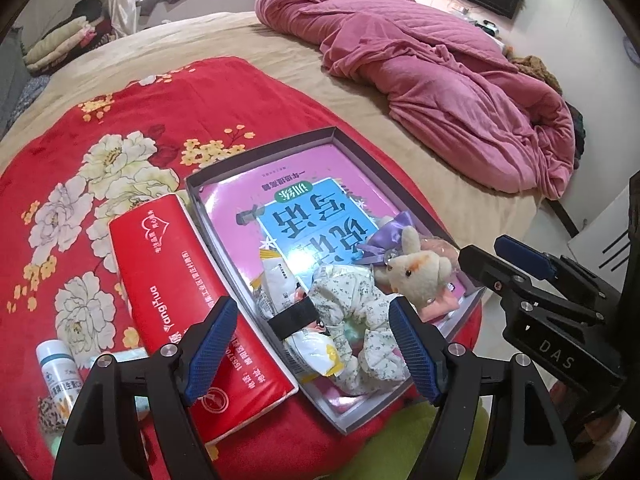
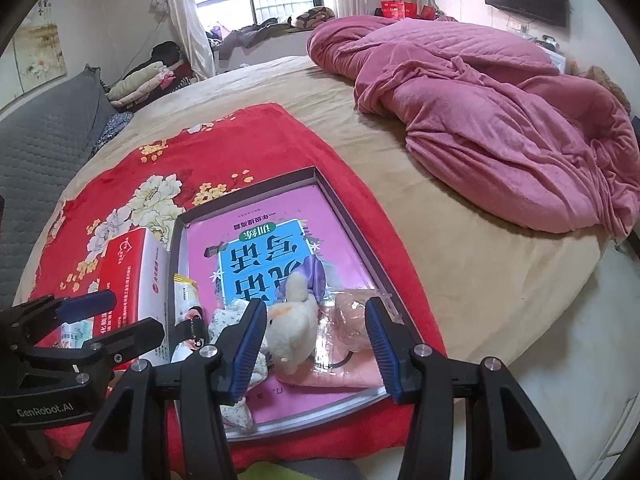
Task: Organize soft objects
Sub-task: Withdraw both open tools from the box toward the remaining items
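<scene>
The tray (image 1: 256,152) lies on the red blanket (image 1: 100,128) on the bed (image 1: 304,80), with a pink book (image 1: 304,200) flat on its floor. Gathered at the tray's 5 o'clock end are a plush toy (image 1: 416,268), a floral scrunchie (image 1: 352,300), a purple bow (image 1: 384,236), snack packets (image 1: 280,280), a black band (image 1: 292,318) and a pink folded cloth (image 2: 344,376).

Outside the tray, at its 9 o'clock side and touching its wall, lies a red tissue pack (image 1: 176,280); a small bottle (image 1: 54,360) sits further toward 8 o'clock.

Judgement: the task is well advanced, since most soft items are in the tray. The tissue pack and small items beside it remain.

The left gripper (image 1: 312,344) hangs wide open above the scrunchie and packets, gripping nothing. The right gripper (image 2: 316,344) stands partly open about the plush toy and cloth; its fingers (image 2: 250,344) press on neither.
</scene>
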{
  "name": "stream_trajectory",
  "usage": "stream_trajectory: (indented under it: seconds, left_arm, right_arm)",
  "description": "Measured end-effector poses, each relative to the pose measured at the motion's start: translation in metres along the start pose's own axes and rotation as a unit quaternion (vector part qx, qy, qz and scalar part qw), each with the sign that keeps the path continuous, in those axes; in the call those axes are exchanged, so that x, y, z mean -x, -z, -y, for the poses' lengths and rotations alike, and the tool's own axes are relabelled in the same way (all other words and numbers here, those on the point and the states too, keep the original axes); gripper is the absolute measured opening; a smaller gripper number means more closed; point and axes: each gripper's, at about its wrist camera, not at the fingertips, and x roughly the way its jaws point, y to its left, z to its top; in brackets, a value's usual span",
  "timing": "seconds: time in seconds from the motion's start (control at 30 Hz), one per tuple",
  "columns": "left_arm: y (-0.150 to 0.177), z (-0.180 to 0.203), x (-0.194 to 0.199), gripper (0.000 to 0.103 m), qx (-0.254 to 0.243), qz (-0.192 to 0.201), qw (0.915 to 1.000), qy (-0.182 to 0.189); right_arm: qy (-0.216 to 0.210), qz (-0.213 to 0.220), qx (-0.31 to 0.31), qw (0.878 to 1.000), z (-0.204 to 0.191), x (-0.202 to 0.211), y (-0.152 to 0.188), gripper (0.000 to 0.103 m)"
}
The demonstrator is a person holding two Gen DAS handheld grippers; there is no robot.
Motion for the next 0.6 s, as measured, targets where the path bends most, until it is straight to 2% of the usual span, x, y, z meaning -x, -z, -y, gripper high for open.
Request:
stream_trajectory:
  seconds: [0.17, 0.6]
  left_arm:
    - [0.002, -0.001, 0.01, 0.079, 0.002, 0.007, 1.0, -0.003]
    - [0.009, -0.009, 0.037, 0.079, 0.003, 0.024, 0.9996, -0.011]
  right_arm:
    - [0.0, 0.006, 0.002, 1.0, -0.005, 0.009, 0.0, 0.061]
    - [0.01, 0.029, 0.005, 1.0, -0.013, 0.035, -0.001, 0.064]
